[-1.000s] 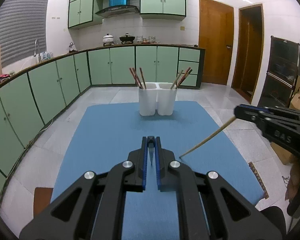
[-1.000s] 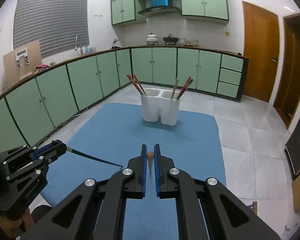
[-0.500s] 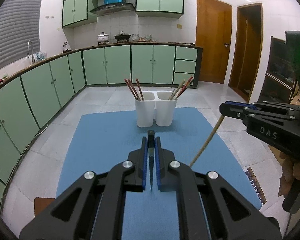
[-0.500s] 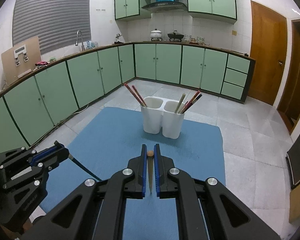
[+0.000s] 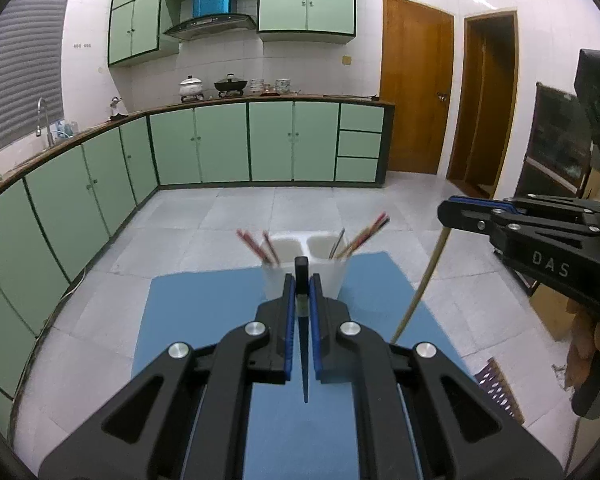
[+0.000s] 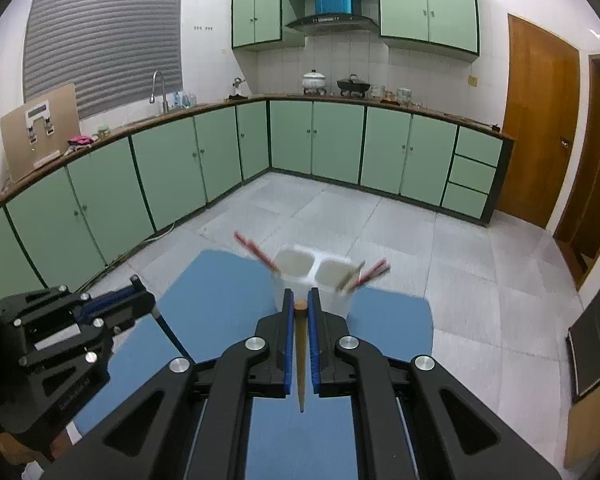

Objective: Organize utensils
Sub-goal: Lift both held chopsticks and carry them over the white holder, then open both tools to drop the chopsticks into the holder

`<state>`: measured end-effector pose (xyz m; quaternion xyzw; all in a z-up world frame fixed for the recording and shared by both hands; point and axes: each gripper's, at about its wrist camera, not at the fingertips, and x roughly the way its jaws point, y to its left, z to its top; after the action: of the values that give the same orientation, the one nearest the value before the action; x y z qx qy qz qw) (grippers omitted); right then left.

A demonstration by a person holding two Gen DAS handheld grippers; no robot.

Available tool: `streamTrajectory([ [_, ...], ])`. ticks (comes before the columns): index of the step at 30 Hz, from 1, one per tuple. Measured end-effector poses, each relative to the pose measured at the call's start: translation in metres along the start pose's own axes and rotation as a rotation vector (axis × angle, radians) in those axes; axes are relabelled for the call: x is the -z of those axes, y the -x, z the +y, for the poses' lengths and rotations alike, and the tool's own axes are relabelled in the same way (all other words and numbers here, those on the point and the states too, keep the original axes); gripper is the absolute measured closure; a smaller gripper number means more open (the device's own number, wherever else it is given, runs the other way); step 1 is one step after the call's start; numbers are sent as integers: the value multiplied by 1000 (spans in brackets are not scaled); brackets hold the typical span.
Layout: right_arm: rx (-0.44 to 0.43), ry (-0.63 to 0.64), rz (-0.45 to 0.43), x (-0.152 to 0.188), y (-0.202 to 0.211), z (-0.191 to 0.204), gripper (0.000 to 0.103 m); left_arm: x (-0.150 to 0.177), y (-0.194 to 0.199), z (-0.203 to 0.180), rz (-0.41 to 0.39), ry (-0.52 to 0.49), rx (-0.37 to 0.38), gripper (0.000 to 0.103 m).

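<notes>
A white two-compartment utensil holder [image 5: 324, 246] [image 6: 300, 266] stands at the far end of the blue mat [image 5: 204, 300] [image 6: 220, 288], with red chopsticks in its left cup and mixed chopsticks in its right cup. My left gripper [image 5: 302, 292] is shut on a dark blue chopstick [image 5: 303, 352], held high and just in front of the holder. My right gripper [image 6: 300, 312] is shut on a tan wooden chopstick [image 6: 300, 356], raised just before the holder. Each gripper shows in the other's view, the right one [image 5: 452, 210] with its stick hanging down, the left one [image 6: 140, 300] likewise.
The mat lies on a table over a grey tiled floor [image 5: 228, 208]. Green kitchen cabinets [image 6: 172, 160] run along the left and back. Wooden doors [image 5: 416, 100] stand at the right. A dark cabinet [image 5: 556, 140] stands far right.
Both grippers rose and moved forward toward the holder, each keeping its chopstick. The chopsticks swung from slanted to nearly vertical. The holder now sits lower and closer in both views.
</notes>
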<state>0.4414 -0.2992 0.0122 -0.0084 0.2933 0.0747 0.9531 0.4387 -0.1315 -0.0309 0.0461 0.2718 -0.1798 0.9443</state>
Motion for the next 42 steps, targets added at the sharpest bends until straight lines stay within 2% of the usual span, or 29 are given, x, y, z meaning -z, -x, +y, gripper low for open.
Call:
streamTrajectory([
  [8,0,-27,-55,-74,-12,-17,96,-74,-13,0,-76,3,21,97],
  [18,20,-28,-97,-132,-58,-35,96,-136,-60,4,-144,20,8,97],
  [25,21,-53,-67,-125,-123,-61,96,-143,-115,9,-165,10,-19,97],
  [29,11,-82,-13,-101,-166,-74,96,-124,-158,13,-116,15,-28,97],
  [33,-6,-91,20,-82,-184,-77,93,-101,-185,16,-66,21,-27,94],
  [34,-4,-96,18,-81,-183,-76,88,-99,-185,18,-65,18,-31,92],
  [36,-3,-109,1,-84,-174,-80,87,-100,-180,21,-70,13,-39,80],
  [40,-9,-122,-50,-96,-135,-79,86,-114,-143,28,-104,25,-48,74],
  [42,-18,-125,-79,-97,-108,-76,82,-119,-111,29,-134,20,-58,61],
])
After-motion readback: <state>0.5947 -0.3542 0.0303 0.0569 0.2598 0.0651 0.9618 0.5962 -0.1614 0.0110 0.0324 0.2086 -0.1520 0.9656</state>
